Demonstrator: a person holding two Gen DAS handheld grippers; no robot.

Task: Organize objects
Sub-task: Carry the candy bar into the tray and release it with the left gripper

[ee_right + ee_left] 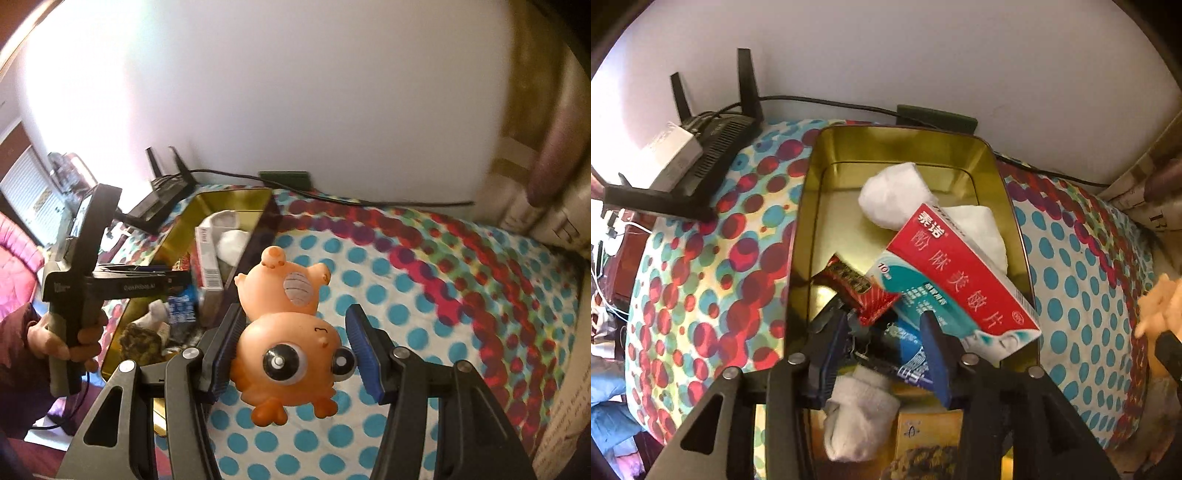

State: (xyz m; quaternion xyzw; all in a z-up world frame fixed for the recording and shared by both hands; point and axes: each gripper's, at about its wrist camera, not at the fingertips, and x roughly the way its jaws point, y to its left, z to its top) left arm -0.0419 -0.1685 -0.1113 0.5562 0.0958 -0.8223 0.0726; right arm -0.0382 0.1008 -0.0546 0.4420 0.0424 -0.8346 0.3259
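Observation:
A gold tin (812,206) lies on the dotted cloth and holds a red-and-teal medicine box (960,280), white cotton wads (890,192), a red snack packet (860,291), a blue packet (905,354) and a white sock (860,417). My left gripper (886,354) is open over the tin's near end, its fingers either side of the blue packet. In the right wrist view the tin (262,221) lies to the left. My right gripper (295,350) is around an orange rubber toy (288,332). The left pad touches it; a gap shows at the right pad.
A black router (698,155) with a white box on it stands at the back left, cables running along the wall. A dark green block (938,118) lies behind the tin. Stacked papers (1145,192) are at the right. The dotted cloth (443,295) spreads right of the tin.

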